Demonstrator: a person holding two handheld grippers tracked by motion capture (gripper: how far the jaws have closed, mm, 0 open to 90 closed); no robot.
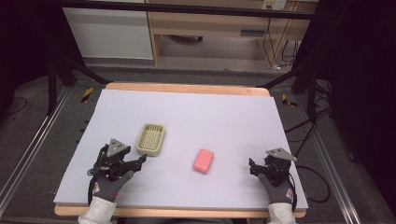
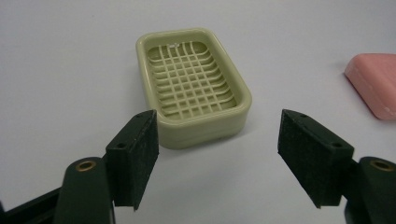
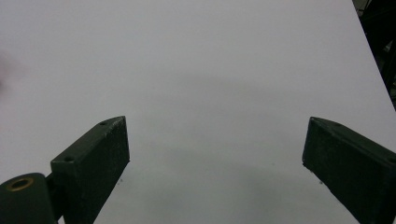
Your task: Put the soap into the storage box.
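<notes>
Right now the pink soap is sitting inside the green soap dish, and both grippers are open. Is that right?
Not quite. The pink soap lies on the table beside the green soap dish, apart from it; the high view shows the dish empty. The left gripper and right gripper are indeed open.

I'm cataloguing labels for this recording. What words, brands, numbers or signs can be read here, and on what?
Soap dish: no text readable; a small pale mark at its far end is too blurred to tell.
Pink soap: no visible lettering.
Left gripper and right gripper: no markings.
Sticker on the background desk: too small to read.
</notes>
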